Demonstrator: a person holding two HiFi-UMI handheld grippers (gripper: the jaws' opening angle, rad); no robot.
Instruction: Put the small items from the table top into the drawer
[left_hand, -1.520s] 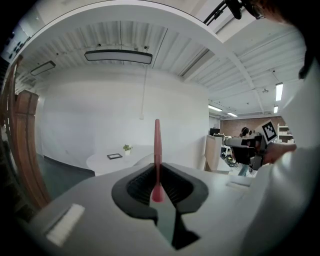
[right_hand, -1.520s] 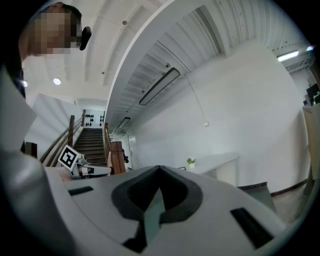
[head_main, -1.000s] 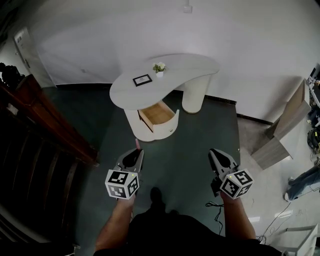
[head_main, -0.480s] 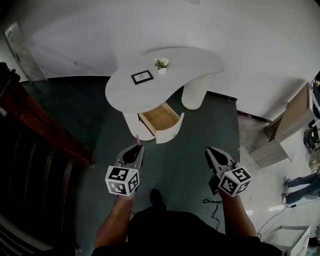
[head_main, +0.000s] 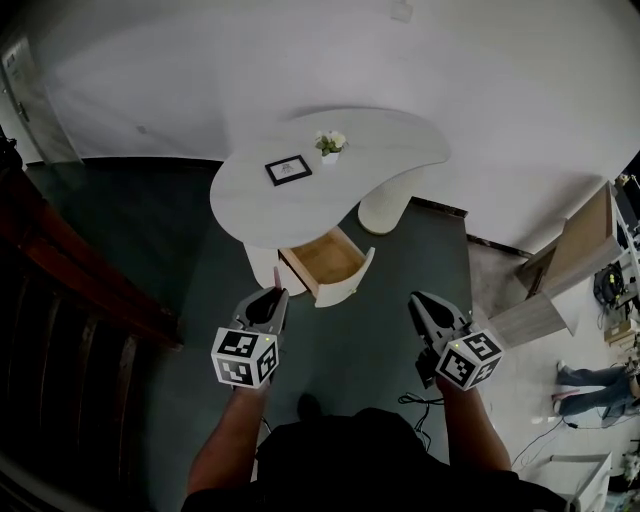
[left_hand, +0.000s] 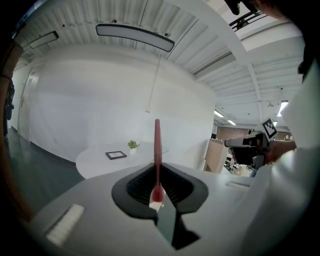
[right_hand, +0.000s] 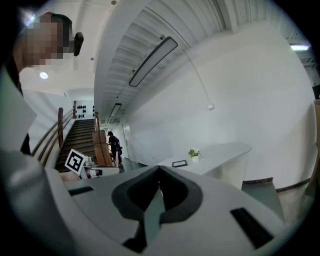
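Observation:
A white curved table (head_main: 250, 200) stands ahead of me on the dark floor. On it are a small black picture frame (head_main: 289, 169) and a little potted plant (head_main: 329, 143). Its wooden drawer (head_main: 328, 258) is pulled open below the top. My left gripper (head_main: 276, 294) is short of the table, shut on a thin red stick (left_hand: 157, 145) that pokes past its tips. The right gripper (head_main: 415, 298) is shut with nothing in it. Both the frame (left_hand: 116, 155) and the plant (left_hand: 132, 145) show in the left gripper view, beyond that gripper (left_hand: 156, 165). The right gripper view also shows the frame (right_hand: 179, 163), plant (right_hand: 193, 154) and gripper (right_hand: 159, 167).
A dark wooden stair rail (head_main: 70, 290) runs along the left. A light wooden cabinet (head_main: 575, 245) stands at the right, with a person's legs (head_main: 585, 385) beyond it. A cable (head_main: 415, 400) lies on the floor by my feet. Another person (right_hand: 114, 145) stands near the stairs.
The table and open drawer have come closer and lower in the head view. Both grippers hold the same pose, and the red stick stays in the left one.

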